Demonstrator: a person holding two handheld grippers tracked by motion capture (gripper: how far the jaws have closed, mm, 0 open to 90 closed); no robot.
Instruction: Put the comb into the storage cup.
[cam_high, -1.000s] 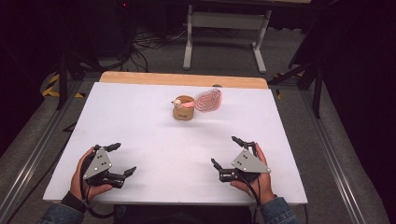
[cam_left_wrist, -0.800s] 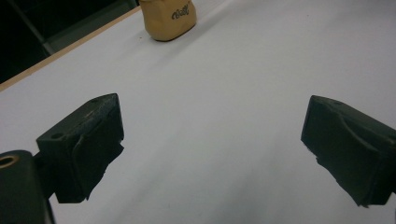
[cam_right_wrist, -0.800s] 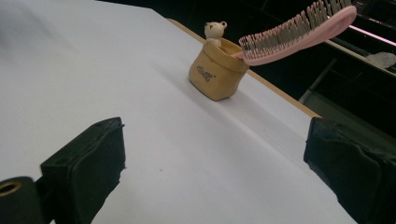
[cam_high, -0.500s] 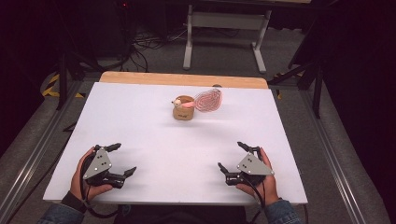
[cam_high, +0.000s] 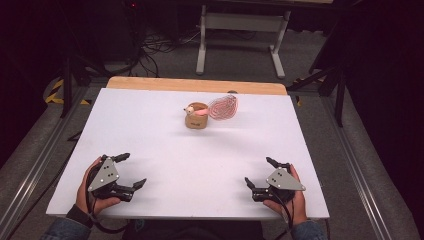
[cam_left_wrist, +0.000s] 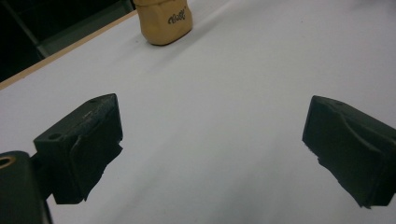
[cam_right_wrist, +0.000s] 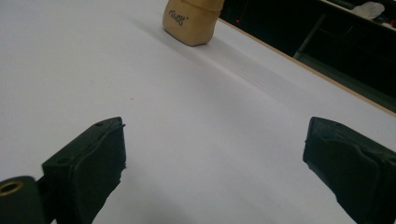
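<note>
White table (cam_high: 165, 145): right gripper (cam_high: 260, 174) has slid back to the near edge, level with the left gripper (cam_high: 129, 171). Both jaws wide, empty; tan cup (cam_high: 196, 116) with pink whisk (cam_high: 222, 107) far ahead of them, untouched, so no reach begun.

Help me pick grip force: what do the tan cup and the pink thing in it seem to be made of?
The tan cup looks like matte wood or bamboo, perhaps moulded plastic: even tan colour, rounded edges, dark printed lettering, no shine. The pink fan-shaped piece looks thin and light, maybe paper or woven plastic, judging by its fine ringed lines; its handle rests in the cup. Too small to tell for sure.
</note>
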